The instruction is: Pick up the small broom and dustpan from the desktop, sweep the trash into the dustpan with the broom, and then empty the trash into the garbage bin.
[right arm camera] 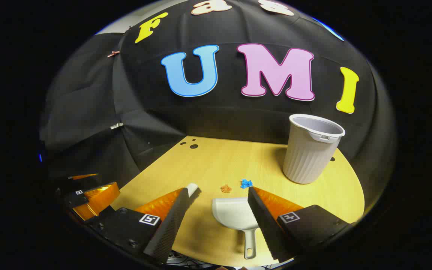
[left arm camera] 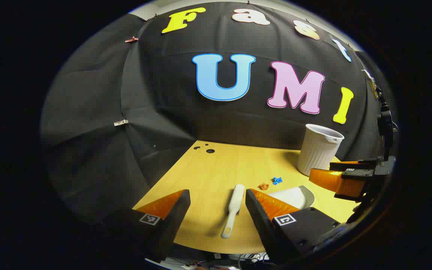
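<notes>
Both hand-held grippers poised wide over the tools, nothing grasped yet.

Left hand-held gripper (left arm camera: 216,210), jaws wide and empty: small white plastic broom (left arm camera: 233,210) lies flat on the wooden worktop (left arm camera: 216,165) just ahead between its fingers, long axis running away, handle end nearest. Right hand-held gripper (right arm camera: 218,213), also wide, empty: white plastic dustpan (right arm camera: 234,217) between its fingers, handle toward it, mouth facing orange crumbs (right arm camera: 226,188) and blue crumbs (right arm camera: 246,183). Farthest right, ribbed white garbage bin (right arm camera: 311,150), upright.
</notes>
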Available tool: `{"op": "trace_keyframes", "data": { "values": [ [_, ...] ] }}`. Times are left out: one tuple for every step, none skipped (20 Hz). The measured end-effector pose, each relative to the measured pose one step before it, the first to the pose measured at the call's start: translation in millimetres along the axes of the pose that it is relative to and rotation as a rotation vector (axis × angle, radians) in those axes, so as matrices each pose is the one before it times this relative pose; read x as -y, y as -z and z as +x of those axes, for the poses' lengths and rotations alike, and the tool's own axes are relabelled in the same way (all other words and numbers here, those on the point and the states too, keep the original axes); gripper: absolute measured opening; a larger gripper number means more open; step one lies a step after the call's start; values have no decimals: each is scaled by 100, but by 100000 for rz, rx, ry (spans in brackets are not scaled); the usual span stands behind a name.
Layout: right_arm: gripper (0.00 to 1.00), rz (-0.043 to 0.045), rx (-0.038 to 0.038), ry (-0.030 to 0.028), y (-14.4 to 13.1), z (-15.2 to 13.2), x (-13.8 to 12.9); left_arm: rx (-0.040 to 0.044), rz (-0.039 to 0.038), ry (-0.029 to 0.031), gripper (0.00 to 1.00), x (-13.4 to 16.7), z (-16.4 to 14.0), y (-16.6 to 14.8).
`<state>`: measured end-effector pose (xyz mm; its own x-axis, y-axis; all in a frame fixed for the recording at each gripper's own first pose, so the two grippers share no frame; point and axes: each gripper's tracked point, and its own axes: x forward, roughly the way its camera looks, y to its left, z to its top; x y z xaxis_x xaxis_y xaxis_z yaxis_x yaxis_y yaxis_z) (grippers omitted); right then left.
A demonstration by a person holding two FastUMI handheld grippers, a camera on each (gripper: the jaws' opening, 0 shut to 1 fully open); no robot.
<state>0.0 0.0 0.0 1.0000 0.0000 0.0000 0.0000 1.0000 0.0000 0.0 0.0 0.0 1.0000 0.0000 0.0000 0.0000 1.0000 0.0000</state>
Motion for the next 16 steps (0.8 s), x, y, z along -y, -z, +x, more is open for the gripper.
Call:
{"op": "trace_keyframes", "data": {
  "values": [
    [99, -6, 586, 608, -219, 22, 342, 697, 160, 106, 94, 30, 145, -299],
    [99, -146, 818, 973, -175, -88, 474, 876, -11, 649, 94, 100, 338, -330],
    [98, -11, 1125, 1005, -387, -48, 484, 1048, 10, 640, 94, 89, 292, -426],
    [99, -185, 1204, 1167, -340, 49, 484, 905, 77, 540, 94, -5, 225, -241],
    [99, -418, 1135, 1654, -327, -72, 593, 409, 115, 577, 94, 10, 236, -328],
    [99, -248, 1005, 1328, -266, -98, 594, -177, 57, 1025, 94, 149, 369, 77],
    [98, -147, 582, 1194, -154, -66, 556, -493, 36, 1091, 94, 206, 377, 132],
    [98, 19, 280, 946, -18, -78, 514, -910, 64, 1183, 94, 163, 303, 99],
    [98, 308, -341, 922, 154, -165, 537, -1161, 194, 1205, 96, 221, 318, 202],
    [98, 575, -515, 1003, 272, -110, 605, -1429, 290, 1223, 94, 219, 332, 352],
    [98, 834, -248, 1357, 187, -236, 644, -1716, 89, 1329, 96, 249, 296, 307],
    [98, 935, -332, 1309, 256, -107, 588, -1709, -223, 1501, 94, 352, 333, 489],
    [98, 916, -651, 1164, 279, -136, 467, -1803, -575, 1537, 97, 346, 276, 309],
    [98, 829, -633, 1070, 304, -107, 449, -1663, -554, 1627, 94, 278, 334, 370],
    [98, 872, -748, 1175, 292, -106, 448, -1483, -173, 1219, 94, 194, 344, 311],
    [98, 685, -707, 630, 241, 19, 353, -1546, 192, 916, 94, 110, 284, 351]
  ]
}}
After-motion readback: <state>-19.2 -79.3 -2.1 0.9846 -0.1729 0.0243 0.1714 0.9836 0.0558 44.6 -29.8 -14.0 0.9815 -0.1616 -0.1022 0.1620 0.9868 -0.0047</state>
